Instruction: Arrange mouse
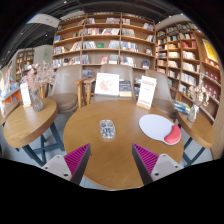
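From the gripper view, the gripper [111, 160] hangs over a round wooden table [85, 135] with its two fingers spread wide and nothing held between them. One mouse [173, 135], red, lies on the edge of one white round mat [155, 126], off to the right beyond the fingers. One small clear object [107, 129] sits just ahead of them. A good approach, I'd say, is swinging right, squaring the fingers to the mouse's sides before closing. Bookshelves [105, 40] stand behind.
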Action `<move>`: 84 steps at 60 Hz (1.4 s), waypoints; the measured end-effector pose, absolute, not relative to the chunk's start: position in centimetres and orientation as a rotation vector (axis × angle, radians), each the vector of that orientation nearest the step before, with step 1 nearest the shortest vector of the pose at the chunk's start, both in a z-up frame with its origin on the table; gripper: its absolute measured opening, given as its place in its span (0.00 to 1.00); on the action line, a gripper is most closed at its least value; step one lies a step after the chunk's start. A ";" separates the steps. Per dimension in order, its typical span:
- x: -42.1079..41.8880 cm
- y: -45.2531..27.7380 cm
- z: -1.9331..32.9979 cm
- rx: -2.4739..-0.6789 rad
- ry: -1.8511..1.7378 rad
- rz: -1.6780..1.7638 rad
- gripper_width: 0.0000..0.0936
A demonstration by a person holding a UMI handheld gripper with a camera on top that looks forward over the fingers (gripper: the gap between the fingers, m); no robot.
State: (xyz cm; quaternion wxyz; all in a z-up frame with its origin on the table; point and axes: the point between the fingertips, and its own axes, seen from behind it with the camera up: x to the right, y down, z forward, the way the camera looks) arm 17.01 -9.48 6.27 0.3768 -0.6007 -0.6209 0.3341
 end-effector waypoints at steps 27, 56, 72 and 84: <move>5.2 -10.6 0.6 -1.640 -1.635 0.827 0.91; -0.9 -10.2 -1.4 -1.681 -1.667 0.812 0.87; -1.2 -7.0 2.4 -1.668 -1.615 0.827 0.46; -2.3 2.2 9.1 -1.638 -1.510 0.848 0.46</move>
